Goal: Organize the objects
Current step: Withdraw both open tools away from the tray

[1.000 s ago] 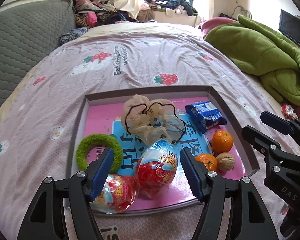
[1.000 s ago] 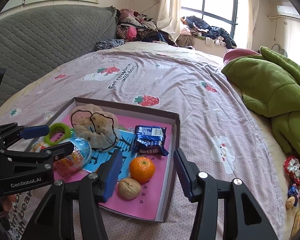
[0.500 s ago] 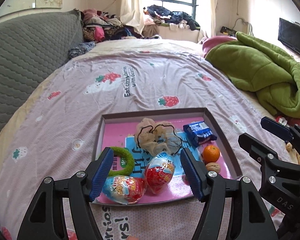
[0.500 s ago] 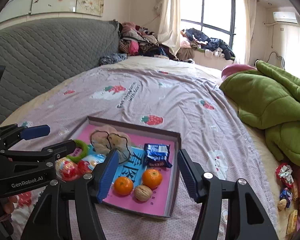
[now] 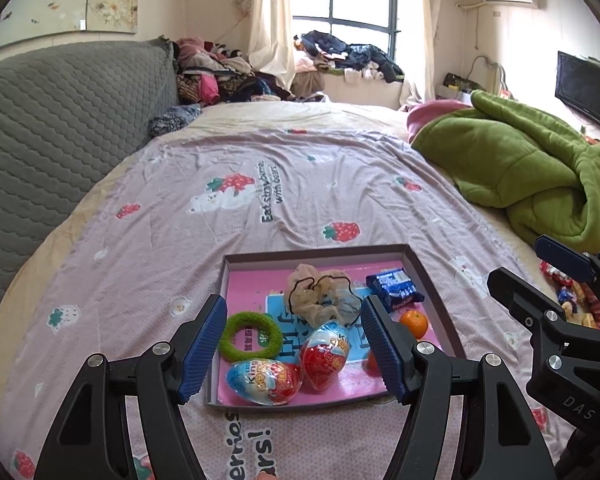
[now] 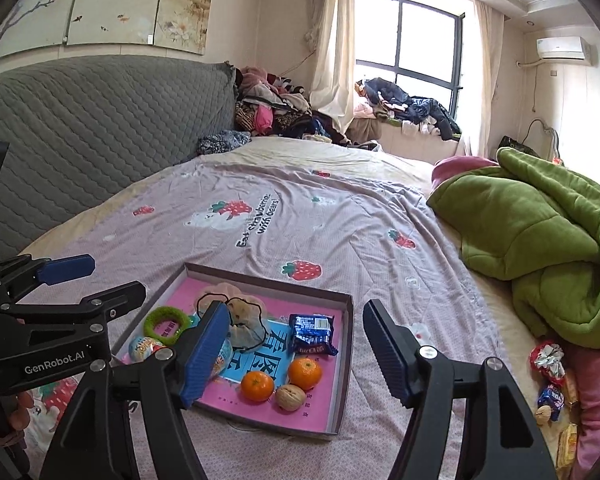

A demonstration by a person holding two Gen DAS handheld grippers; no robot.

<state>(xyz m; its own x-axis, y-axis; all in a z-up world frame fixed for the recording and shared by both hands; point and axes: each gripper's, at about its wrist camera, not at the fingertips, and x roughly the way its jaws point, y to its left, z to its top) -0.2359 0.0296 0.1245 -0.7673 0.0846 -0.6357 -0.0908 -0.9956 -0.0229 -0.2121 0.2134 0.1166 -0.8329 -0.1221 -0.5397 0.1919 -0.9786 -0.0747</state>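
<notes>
A shallow pink-lined box [image 5: 316, 255] [image 6: 346, 344] lies on the bed. It holds a green ring [image 5: 251, 337] [image 6: 167, 325], two foil toy eggs [image 5: 263, 376] [image 5: 326, 355], a beige scrunchie [image 5: 320, 294] [image 6: 244, 320], a blue snack packet [image 5: 394, 289] [image 6: 312, 334], two mandarins [image 6: 305, 373] [image 6: 257, 385] and a walnut [image 6: 290, 397]. My left gripper [image 5: 294, 350] is open and empty, above and behind the box's near edge. My right gripper [image 6: 296, 354] is open and empty, above the box's right side.
The lilac strawberry sheet [image 5: 284, 184] covers the bed. A green blanket [image 5: 520, 168] [image 6: 540, 232] is heaped at the right. Loose wrapped snacks [image 6: 550, 368] lie at the right edge. A grey quilted headboard [image 6: 80, 120] runs along the left, clothes piled behind.
Both grippers have drawn back and up from the box, which now looks smaller and farther. Both stayed open and empty. The objects in the box have not moved.
</notes>
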